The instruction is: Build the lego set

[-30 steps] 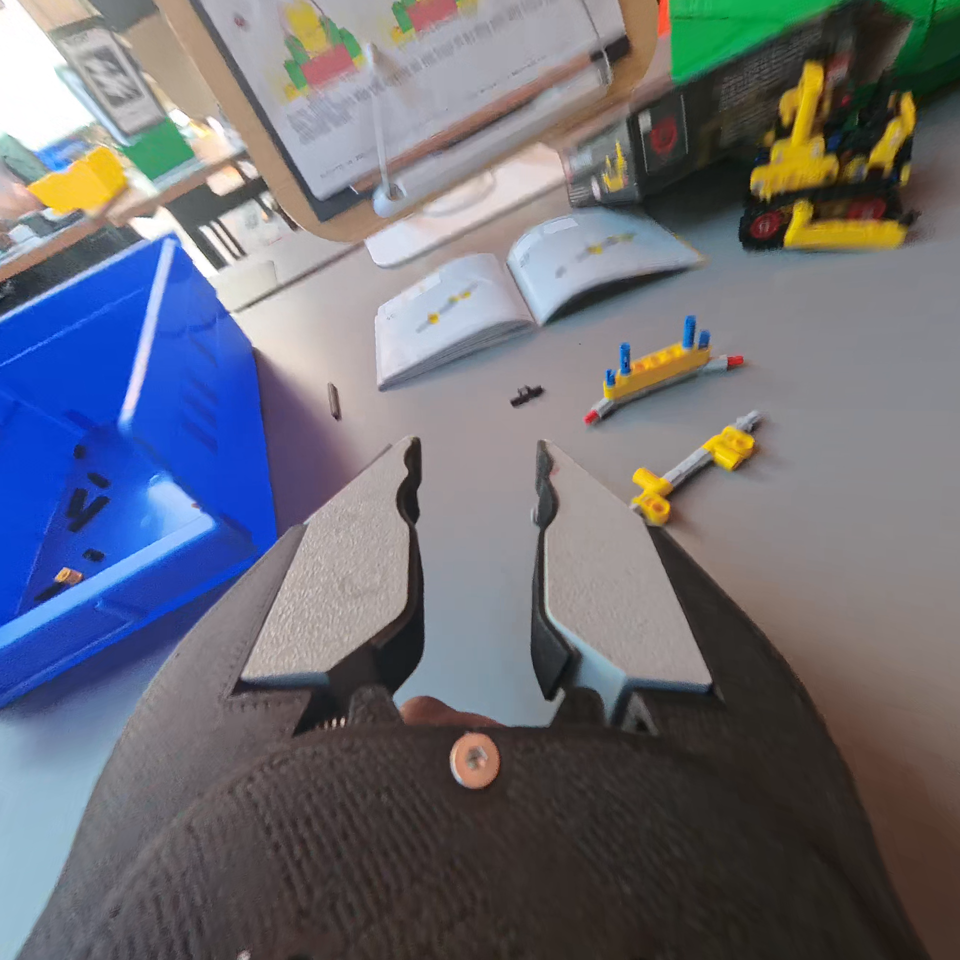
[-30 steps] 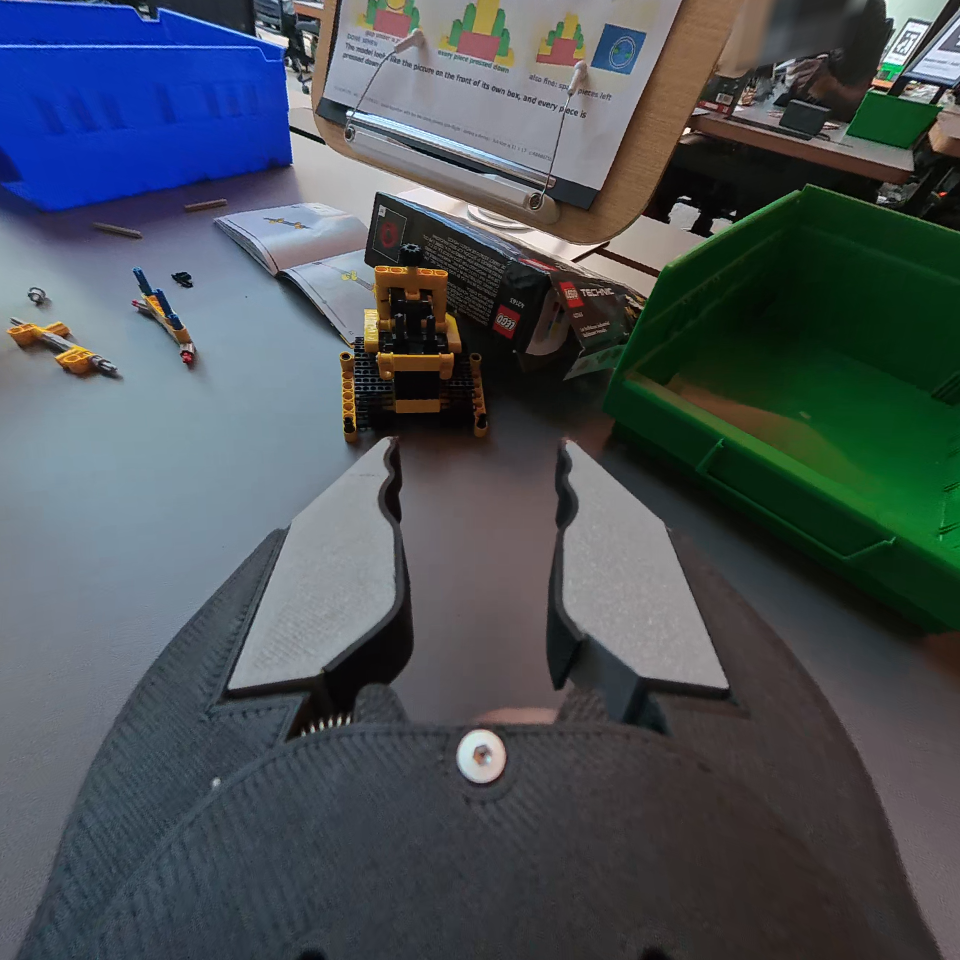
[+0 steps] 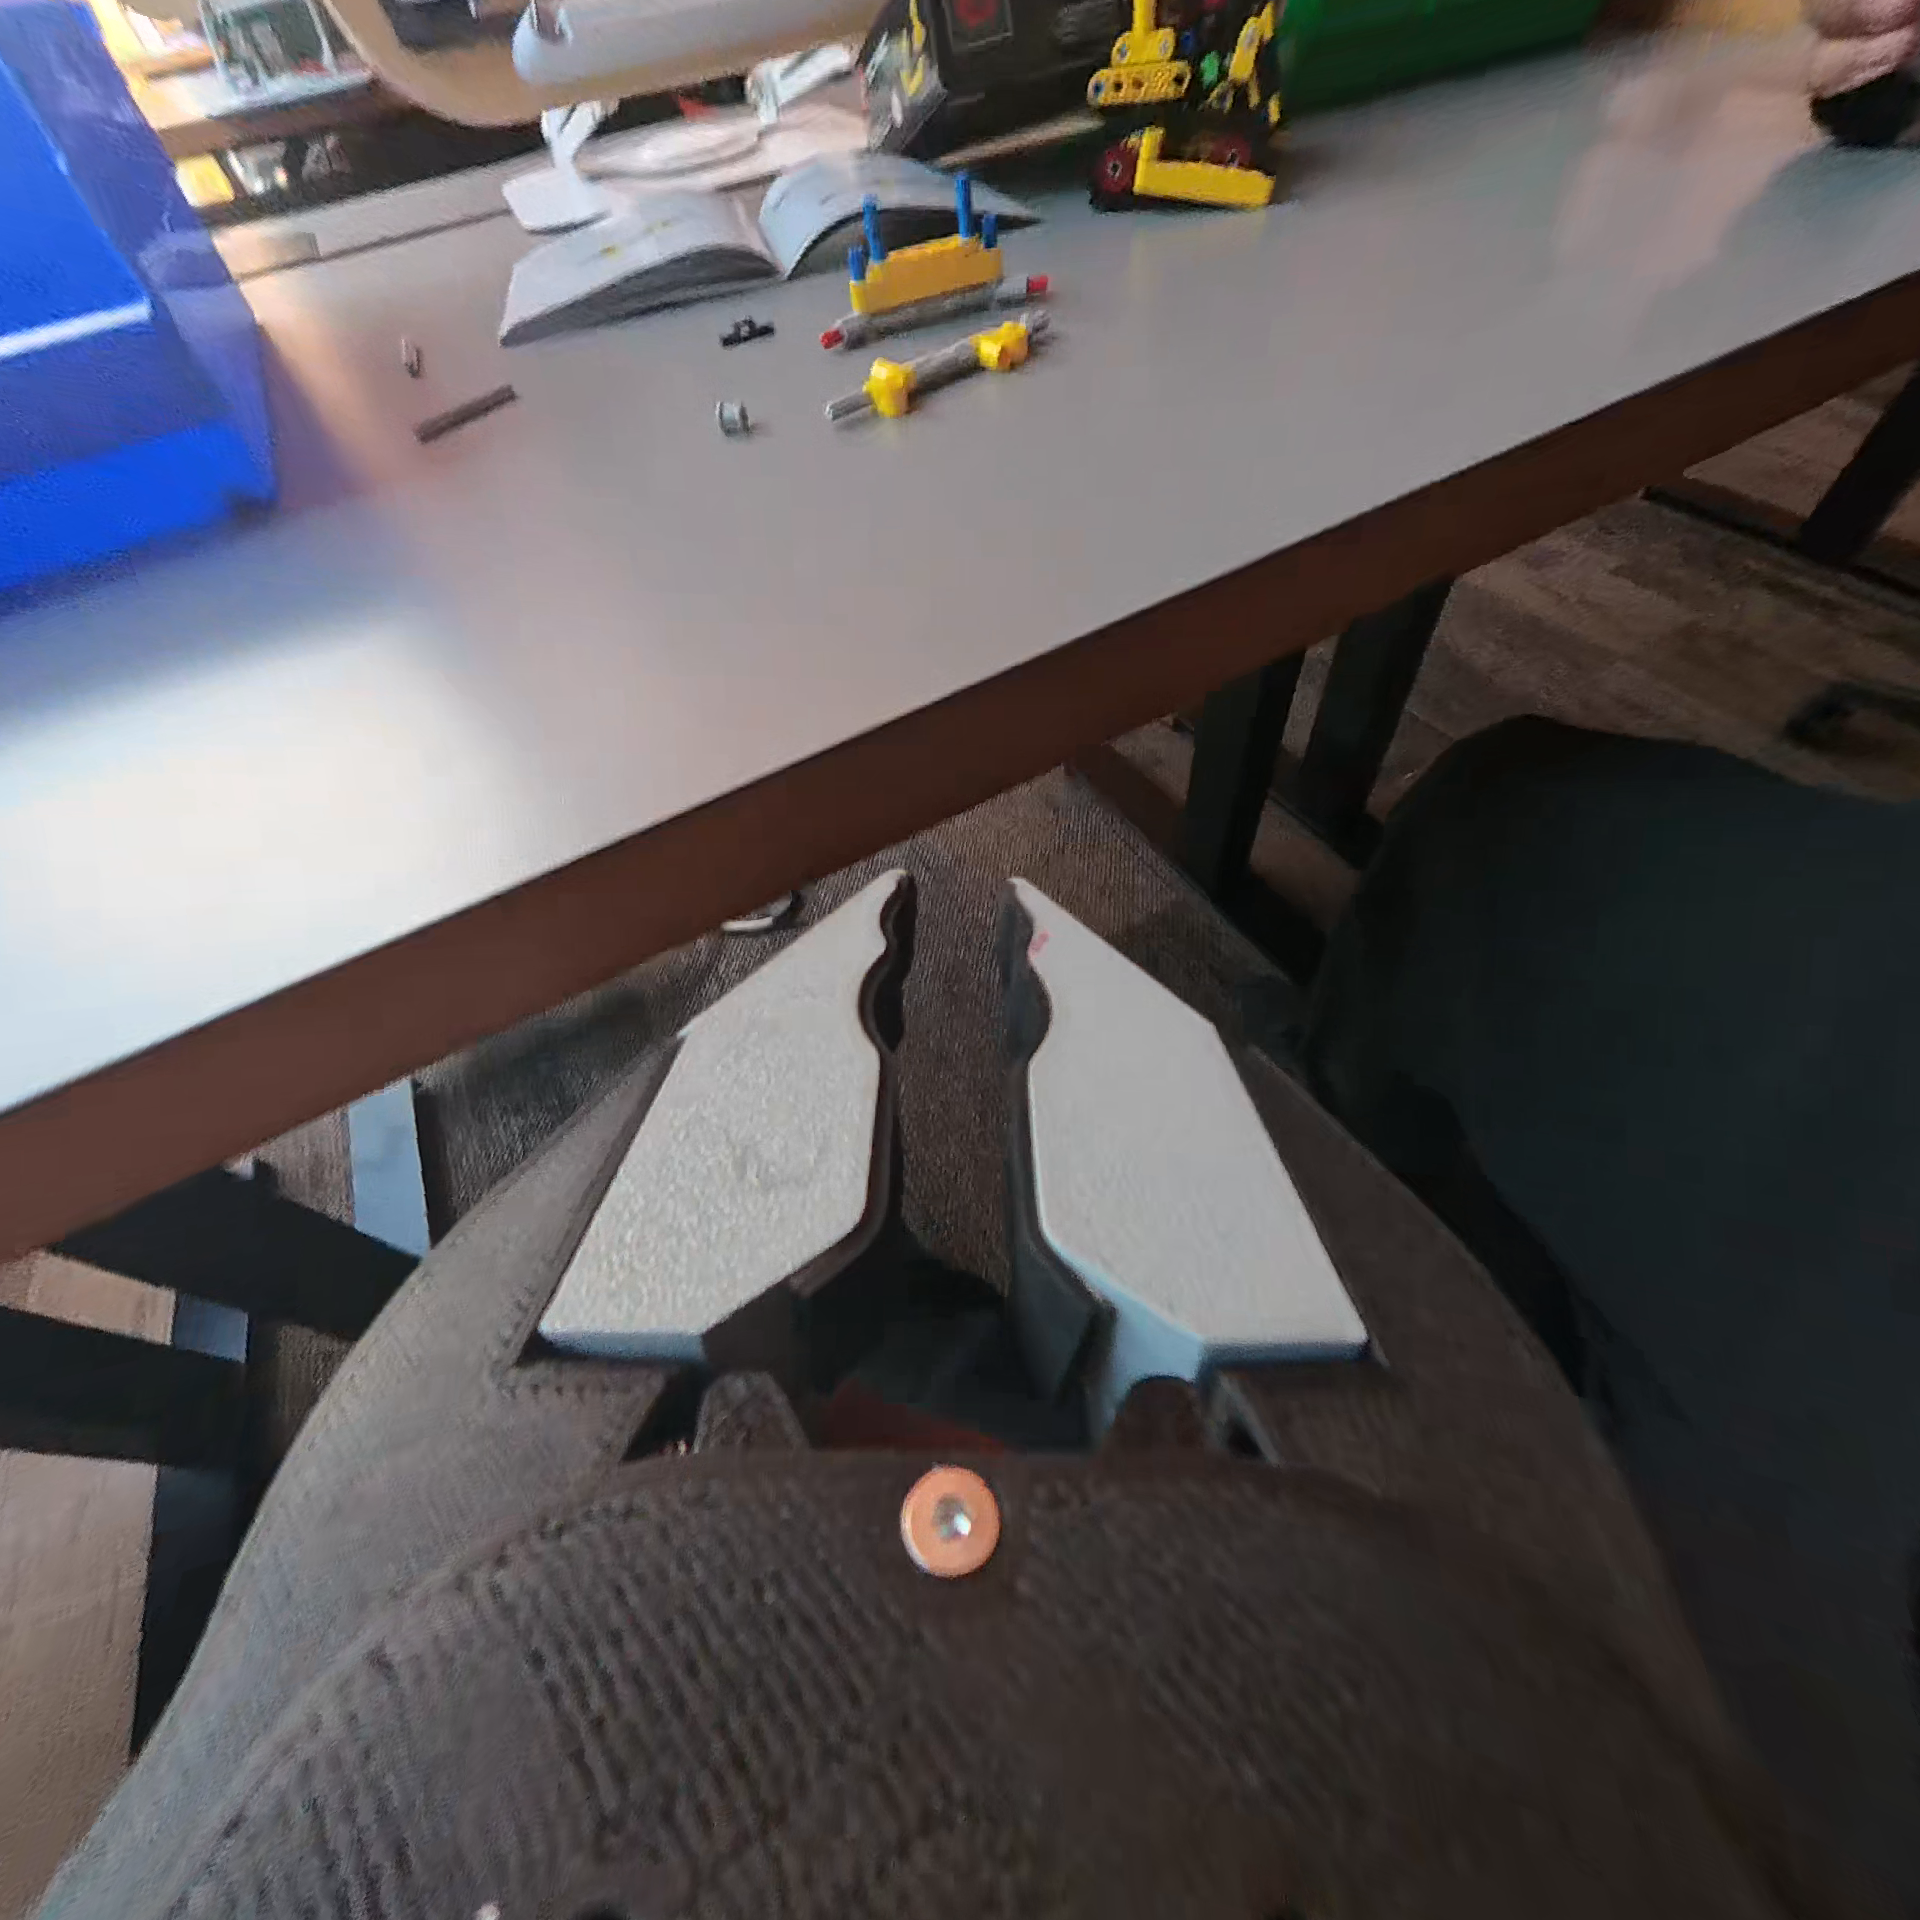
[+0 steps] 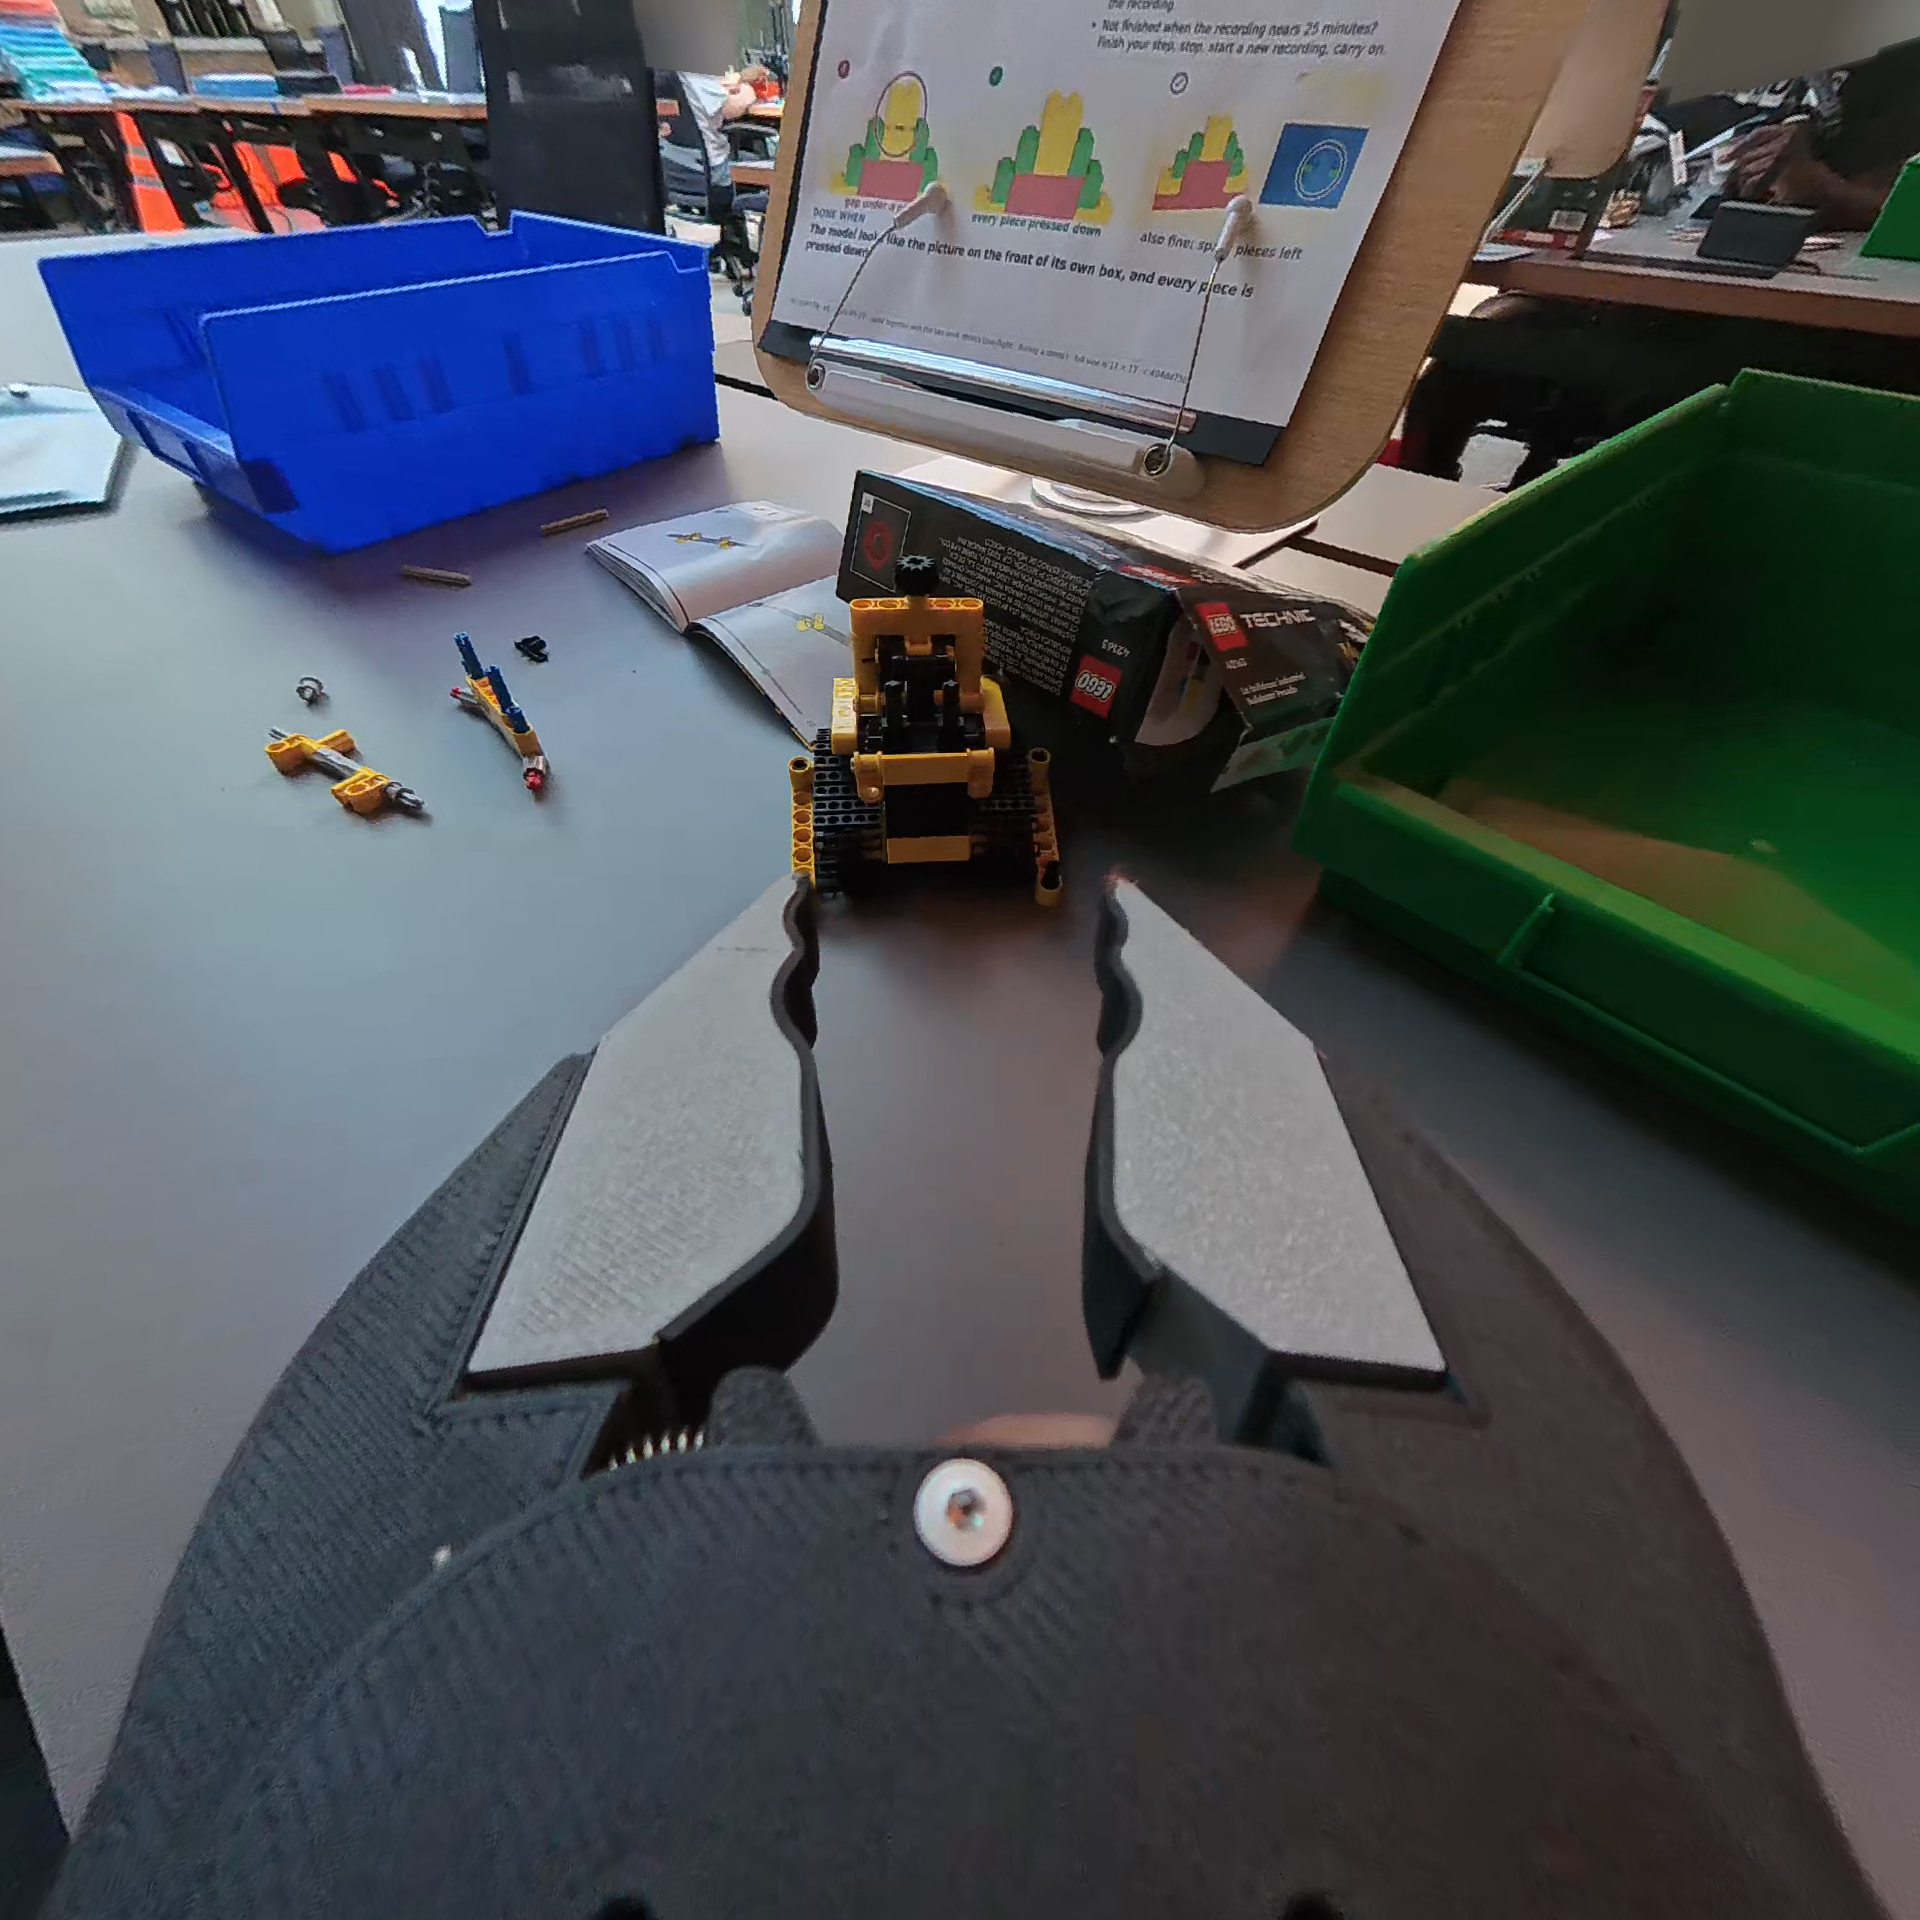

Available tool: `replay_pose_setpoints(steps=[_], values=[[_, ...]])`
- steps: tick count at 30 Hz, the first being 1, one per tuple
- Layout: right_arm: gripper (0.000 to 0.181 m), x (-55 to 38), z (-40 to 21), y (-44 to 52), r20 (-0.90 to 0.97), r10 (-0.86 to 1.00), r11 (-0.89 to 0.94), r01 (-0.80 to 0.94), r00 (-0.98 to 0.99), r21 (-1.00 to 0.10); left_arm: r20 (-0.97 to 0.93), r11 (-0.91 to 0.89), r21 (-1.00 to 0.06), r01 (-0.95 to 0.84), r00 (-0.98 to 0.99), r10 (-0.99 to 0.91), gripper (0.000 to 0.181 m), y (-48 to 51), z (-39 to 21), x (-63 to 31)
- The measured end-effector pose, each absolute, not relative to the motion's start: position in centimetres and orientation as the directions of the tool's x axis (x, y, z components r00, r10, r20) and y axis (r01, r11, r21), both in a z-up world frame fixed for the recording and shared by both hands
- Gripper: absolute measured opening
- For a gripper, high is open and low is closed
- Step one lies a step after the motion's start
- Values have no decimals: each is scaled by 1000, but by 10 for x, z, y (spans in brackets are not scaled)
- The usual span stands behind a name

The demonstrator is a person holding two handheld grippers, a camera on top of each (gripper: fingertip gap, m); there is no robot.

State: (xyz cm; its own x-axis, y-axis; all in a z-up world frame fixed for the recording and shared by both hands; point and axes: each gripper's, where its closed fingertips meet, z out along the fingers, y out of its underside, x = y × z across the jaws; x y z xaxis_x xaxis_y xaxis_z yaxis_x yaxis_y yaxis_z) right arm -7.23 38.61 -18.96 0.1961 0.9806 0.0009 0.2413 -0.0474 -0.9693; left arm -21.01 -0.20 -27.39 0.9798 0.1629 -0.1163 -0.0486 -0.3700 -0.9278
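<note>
A yellow and black lego bulldozer (image 4: 925,769) stands on the grey table (image 4: 312,1039), just beyond my right gripper (image 4: 956,894), which is open and empty. It also shows far off in the left wrist view (image 3: 1184,114). A yellow beam with blue pins (image 3: 925,275) and a grey axle with yellow connectors (image 3: 935,374) lie left of it; both show in the right wrist view, the beam (image 4: 499,707) and the axle (image 4: 338,769). My left gripper (image 3: 956,904) is open and empty, held below the table's front edge (image 3: 935,727), above the floor.
A blue bin (image 4: 395,364) stands at the back left, a green bin (image 4: 1662,727) at the right. An open booklet (image 4: 748,603), the set's black box (image 4: 1091,623) and an instruction stand (image 4: 1091,260) are behind the bulldozer. Small loose parts (image 3: 732,416) lie nearby. A dark chair (image 3: 1610,1039) is below.
My left gripper has pulled back and dropped off the table to below its front edge. My right gripper has moved closer to the bulldozer and opened a little wider.
</note>
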Motion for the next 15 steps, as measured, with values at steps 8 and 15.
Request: replay_pose_setpoints(steps=[8,15], values=[[50,-88,-190,377,-11,979,-62,244,204,-968,77,-135,-987,88,993,87,15,14,-212,-255],[49,-91,-192,374,85,970,19,280,227,-960,75,-121,-990,75,997,4,17,56,-189,-288]])
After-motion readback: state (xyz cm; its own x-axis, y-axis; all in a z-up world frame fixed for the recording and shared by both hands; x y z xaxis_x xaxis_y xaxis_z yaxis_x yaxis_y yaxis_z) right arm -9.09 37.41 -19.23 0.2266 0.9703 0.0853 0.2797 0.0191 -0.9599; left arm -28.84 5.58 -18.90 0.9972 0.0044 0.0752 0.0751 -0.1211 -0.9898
